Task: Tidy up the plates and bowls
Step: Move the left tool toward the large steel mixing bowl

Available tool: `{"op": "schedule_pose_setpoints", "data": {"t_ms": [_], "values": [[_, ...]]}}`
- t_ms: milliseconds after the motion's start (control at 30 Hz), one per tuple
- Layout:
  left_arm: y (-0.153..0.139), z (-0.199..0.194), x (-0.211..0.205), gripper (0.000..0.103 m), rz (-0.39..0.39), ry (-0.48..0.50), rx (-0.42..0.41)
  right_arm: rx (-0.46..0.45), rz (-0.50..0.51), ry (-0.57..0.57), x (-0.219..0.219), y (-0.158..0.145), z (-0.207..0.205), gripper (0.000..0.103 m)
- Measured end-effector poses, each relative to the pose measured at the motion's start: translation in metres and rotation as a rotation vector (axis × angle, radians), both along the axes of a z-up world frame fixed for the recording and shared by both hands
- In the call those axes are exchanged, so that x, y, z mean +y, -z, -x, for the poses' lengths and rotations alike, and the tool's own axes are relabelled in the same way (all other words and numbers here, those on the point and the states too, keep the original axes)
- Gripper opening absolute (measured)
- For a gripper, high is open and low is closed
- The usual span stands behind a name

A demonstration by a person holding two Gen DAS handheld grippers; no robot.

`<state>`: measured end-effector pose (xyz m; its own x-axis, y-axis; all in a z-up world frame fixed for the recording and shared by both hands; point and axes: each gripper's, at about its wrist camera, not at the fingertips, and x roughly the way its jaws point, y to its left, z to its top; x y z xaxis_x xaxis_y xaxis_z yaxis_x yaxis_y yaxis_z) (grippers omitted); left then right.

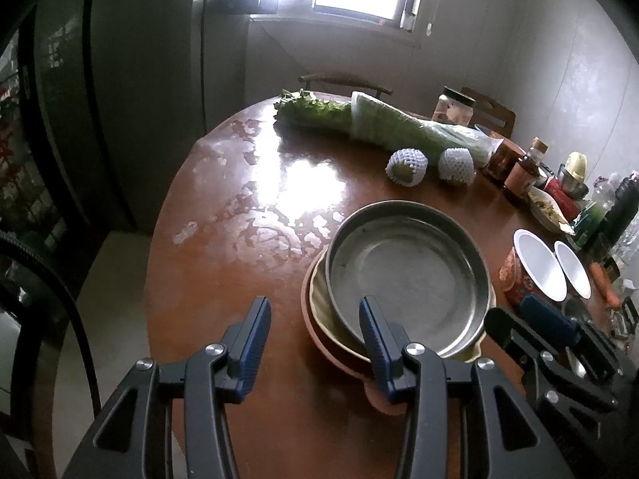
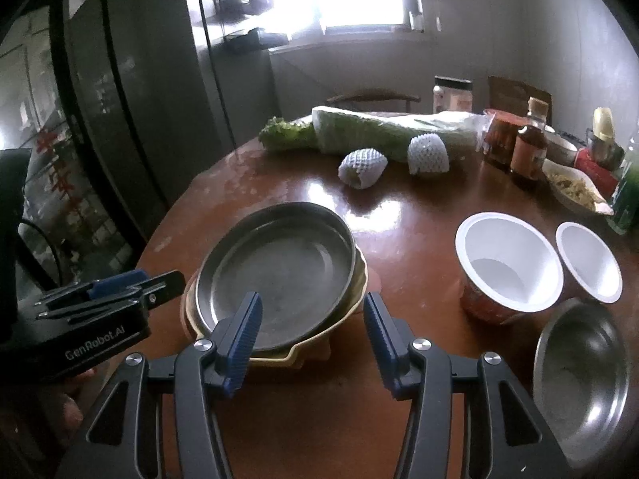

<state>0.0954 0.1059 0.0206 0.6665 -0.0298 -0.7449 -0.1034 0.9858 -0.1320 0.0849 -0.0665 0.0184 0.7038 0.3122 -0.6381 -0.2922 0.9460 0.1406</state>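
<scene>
A steel plate point(image 1: 407, 275) point(image 2: 279, 267) lies on top of a stack with a yellow dish point(image 1: 319, 299) point(image 2: 355, 291) and a reddish plate point(image 1: 315, 335) under it, on the round brown table point(image 1: 239, 279). Two paper bowls with white insides point(image 2: 507, 263) point(image 2: 587, 259) stand to the right, and a steel bowl point(image 2: 579, 367) sits nearer. My left gripper point(image 1: 313, 319) is open and empty, above the stack's near left rim. My right gripper point(image 2: 313, 313) is open and empty, above the stack's near right rim.
Wrapped cabbage point(image 2: 399, 131), lettuce point(image 1: 311, 109) and two fruits in foam nets point(image 2: 361, 167) point(image 2: 427, 155) lie at the far side. Jars, bottles point(image 2: 529, 147) and a food dish point(image 2: 575, 191) crowd the right edge. A dark cabinet point(image 1: 60, 119) stands left.
</scene>
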Motion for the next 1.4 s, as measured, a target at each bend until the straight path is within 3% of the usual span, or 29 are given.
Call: {"op": "schedule_pose_setpoints", "data": {"t_ms": [633,967,1167,1400], "values": [[-0.038,0.032,-0.031,0.046,0.003,0.044,-0.086,-0.120,-0.011,0.064,-0.048,-0.040,0.041,0.055],[-0.054,0.035,-0.090,0.046,0.015,0.142,-0.102,-0.189,-0.008,0.208,-0.125,-0.058,0.068,0.055],[-0.057,0.032,-0.135,0.047,0.013,0.208,-0.098,-0.163,-0.017,0.287,-0.180,-0.053,0.080,0.055],[-0.036,0.019,-0.187,0.047,0.008,0.283,-0.036,-0.103,-0.025,0.379,-0.236,-0.028,0.082,0.055]]}}
